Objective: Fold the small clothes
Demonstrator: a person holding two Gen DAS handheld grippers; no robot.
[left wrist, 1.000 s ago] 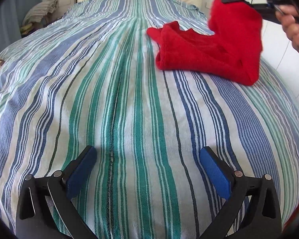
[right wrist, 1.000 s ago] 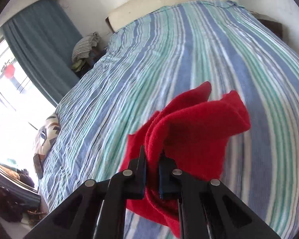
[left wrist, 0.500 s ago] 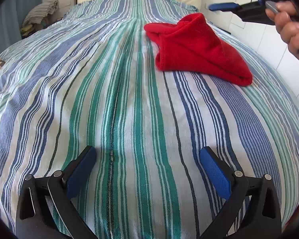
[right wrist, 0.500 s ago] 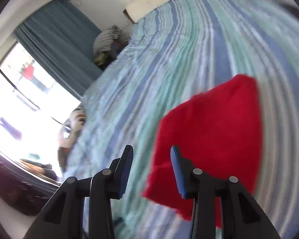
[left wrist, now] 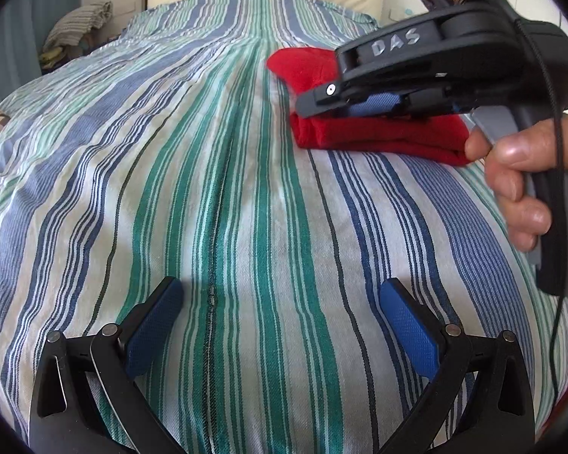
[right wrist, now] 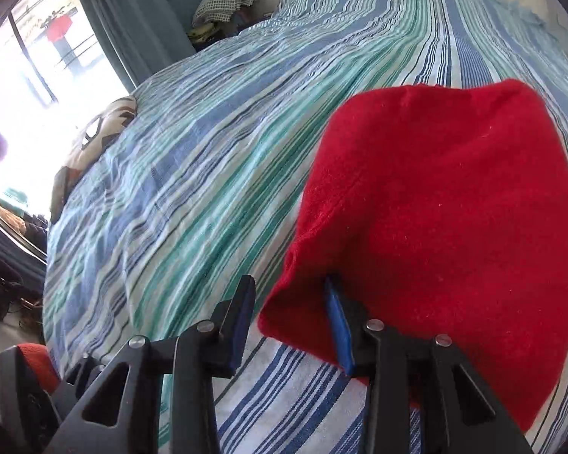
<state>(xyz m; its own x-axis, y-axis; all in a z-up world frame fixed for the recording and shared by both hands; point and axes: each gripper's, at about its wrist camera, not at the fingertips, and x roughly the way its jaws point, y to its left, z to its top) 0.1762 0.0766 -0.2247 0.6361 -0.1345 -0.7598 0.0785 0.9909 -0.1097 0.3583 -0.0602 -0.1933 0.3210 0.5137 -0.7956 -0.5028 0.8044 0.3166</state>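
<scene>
Red folded cloth [right wrist: 435,208] lies on the bed [right wrist: 208,151] under my right tool [right wrist: 291,325], partly open, seemingly gripping nothing; my left tool [left wrist: 280,321] gapes empty.

Bed [left wrist: 227,189]: covered by blue, green and white striped spread, a seam running near to far down the middle. Folded red garment [left wrist: 378,138] lies flat on it, far right. Patterned cushion [right wrist: 94,143] at left edge.
</scene>
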